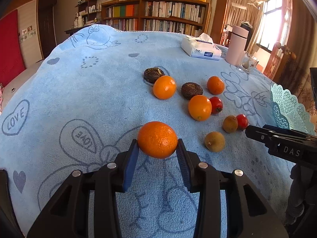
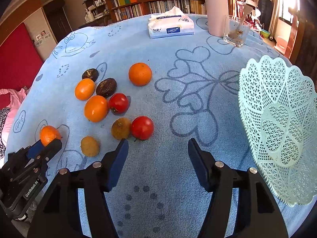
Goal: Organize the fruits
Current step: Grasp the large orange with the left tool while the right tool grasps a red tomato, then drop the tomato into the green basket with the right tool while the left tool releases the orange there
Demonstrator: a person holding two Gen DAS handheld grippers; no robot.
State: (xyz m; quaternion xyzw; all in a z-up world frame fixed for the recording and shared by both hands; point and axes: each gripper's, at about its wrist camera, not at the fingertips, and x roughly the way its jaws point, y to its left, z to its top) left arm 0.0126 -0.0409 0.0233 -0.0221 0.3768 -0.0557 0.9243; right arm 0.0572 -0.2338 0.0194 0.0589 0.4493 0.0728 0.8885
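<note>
Orange pinched between left tongs; right tongs wide open, empty.

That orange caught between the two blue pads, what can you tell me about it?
The orange is round, bright and pebbly-skinned, with glossy highlights and no visible stem. It sits between the blue ribbed pads of the left hand-held gripper, which press on both its sides. It is low over the blue towel; whether it touches it is unclear. It is apart from the other fruit.

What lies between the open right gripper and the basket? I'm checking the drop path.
Only bare blue towel separates the right gripper from the basket, seen in the right wrist view.
</note>
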